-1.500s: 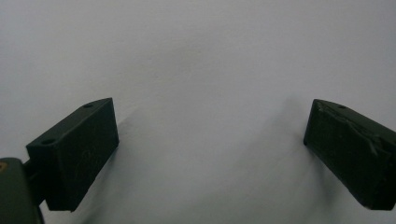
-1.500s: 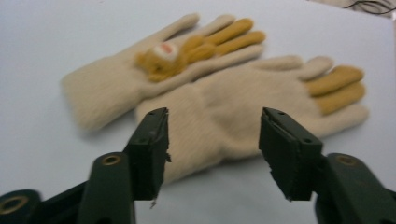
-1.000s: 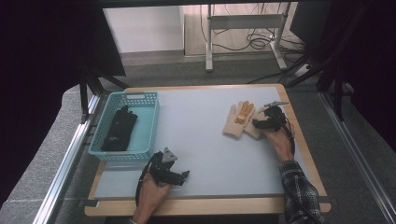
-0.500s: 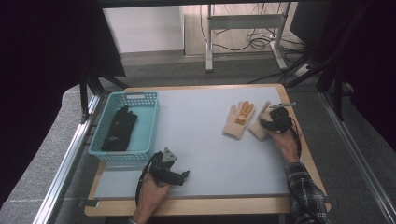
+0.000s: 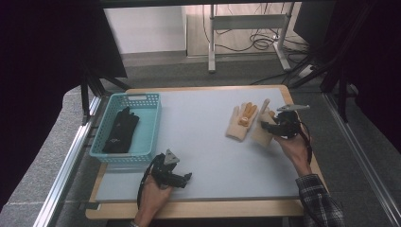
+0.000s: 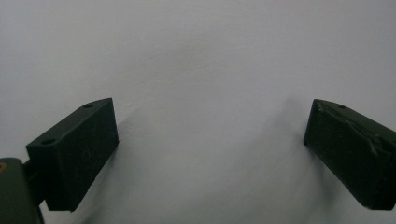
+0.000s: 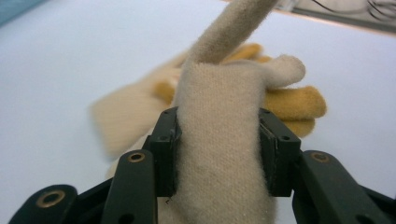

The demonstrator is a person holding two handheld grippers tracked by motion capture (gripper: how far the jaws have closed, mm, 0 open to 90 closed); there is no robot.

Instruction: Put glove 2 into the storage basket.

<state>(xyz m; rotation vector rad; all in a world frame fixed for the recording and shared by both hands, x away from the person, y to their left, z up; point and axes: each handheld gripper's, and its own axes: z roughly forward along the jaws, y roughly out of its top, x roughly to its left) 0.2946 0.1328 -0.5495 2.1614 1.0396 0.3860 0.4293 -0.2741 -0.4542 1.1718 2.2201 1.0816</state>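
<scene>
Now right tongs (image 7: 217, 154) clamp the beige glove (image 7: 219, 140).

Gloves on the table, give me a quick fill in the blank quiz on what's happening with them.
1. The right gripper is shut on a ____ glove.
2. The black glove lies in the ____ basket.
3. The left gripper has its jaws ____, with nothing between them.
Missing words: cream; teal; open
</scene>
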